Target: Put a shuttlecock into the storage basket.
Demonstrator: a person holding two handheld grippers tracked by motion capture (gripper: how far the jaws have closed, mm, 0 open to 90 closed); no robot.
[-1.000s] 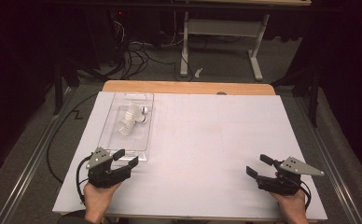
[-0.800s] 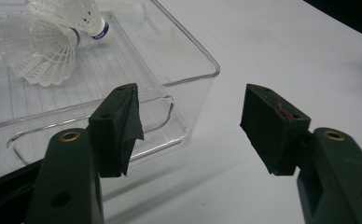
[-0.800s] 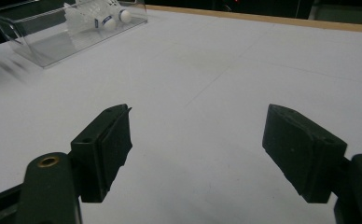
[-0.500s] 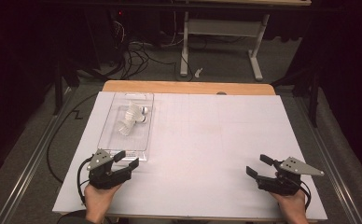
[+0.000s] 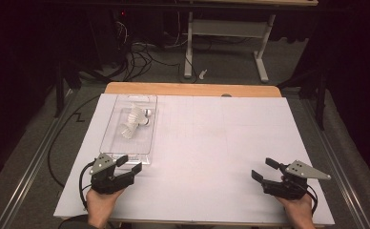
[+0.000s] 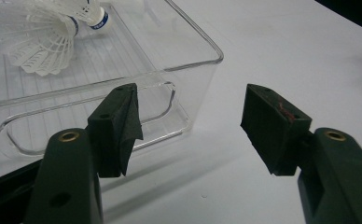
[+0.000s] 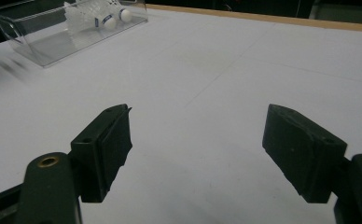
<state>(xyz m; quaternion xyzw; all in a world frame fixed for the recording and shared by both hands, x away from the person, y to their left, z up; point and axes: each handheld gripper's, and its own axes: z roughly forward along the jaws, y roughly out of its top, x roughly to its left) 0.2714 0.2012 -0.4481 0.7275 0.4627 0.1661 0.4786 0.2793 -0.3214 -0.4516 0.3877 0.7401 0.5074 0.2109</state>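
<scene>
Left tongs (image 5: pixel 130 164) nearer bin (image 5: pixel 107 138) (label unreadable)

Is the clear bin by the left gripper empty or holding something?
Holding something: white shuttlecocks lie inside the clear bin, near its far end.

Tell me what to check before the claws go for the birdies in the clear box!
1. Left claw open: ok, its jaws stand wide apart.
2. Right claw open: ok, nothing between its jaws.
3. Shuttlecocks inside the clear box: ok, they lie toward its far end.
4. Box top uncovered: ok, no lid shows in the left gripper view.
5. Left claw near the box: ok, just short of its near wall, not touching.
6. How many shuttlecocks: cannot tell, the white feathers overlap.
</scene>
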